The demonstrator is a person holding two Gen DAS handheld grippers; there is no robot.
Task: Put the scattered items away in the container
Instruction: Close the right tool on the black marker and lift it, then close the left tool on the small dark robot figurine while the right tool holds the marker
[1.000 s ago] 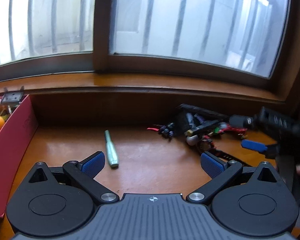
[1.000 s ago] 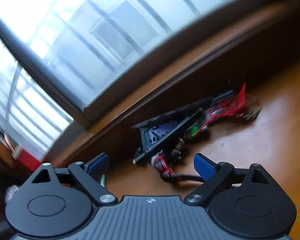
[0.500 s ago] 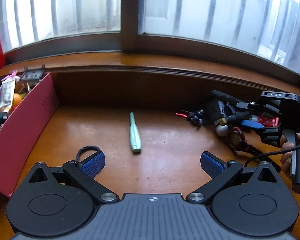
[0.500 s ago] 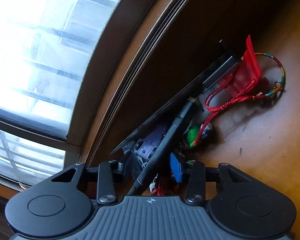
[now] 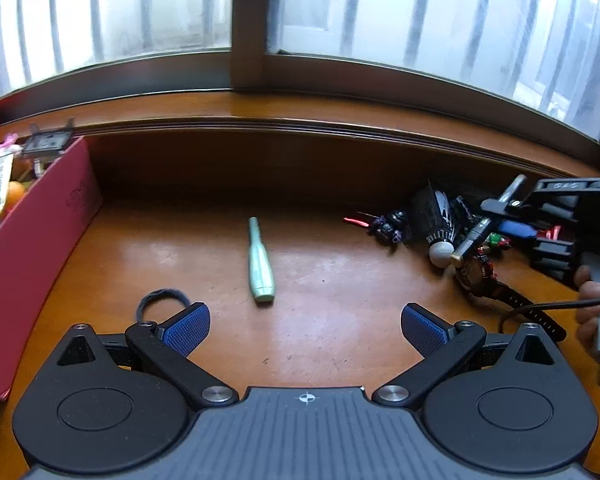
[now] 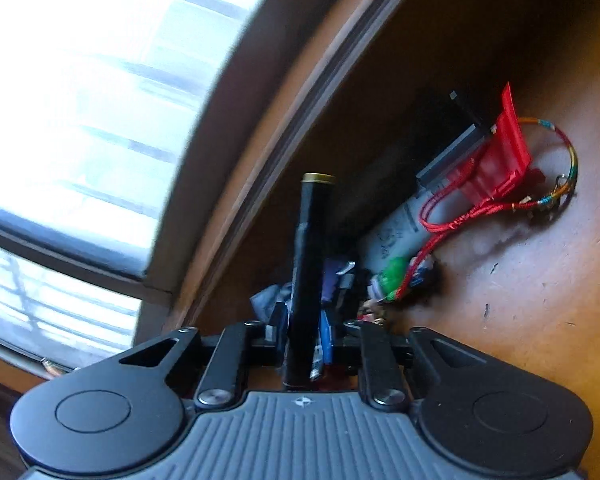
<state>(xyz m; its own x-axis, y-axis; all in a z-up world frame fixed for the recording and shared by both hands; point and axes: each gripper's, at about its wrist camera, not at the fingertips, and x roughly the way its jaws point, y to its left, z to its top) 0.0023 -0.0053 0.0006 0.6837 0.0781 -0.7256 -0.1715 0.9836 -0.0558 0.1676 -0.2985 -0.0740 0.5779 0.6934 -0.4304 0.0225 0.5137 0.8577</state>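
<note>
red box (image 5: 40, 248): left side cut off by the edge
pile beside black tube (image 6: 310, 264): blurred, items unclear

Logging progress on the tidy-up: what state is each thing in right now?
Left tool: open, empty.
Right tool: shut on the black pen, lifted.
Green tube: lying loose on the wood.
Hair tie: flat beside left finger.
Red box: open, partly filled.
Watch: still in pile.

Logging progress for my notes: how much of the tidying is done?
Partly. The pink box already holds several items. The right gripper is shut on a black pen. The green tube, hair tie and pile by the watch remain; the left gripper is open.
</note>
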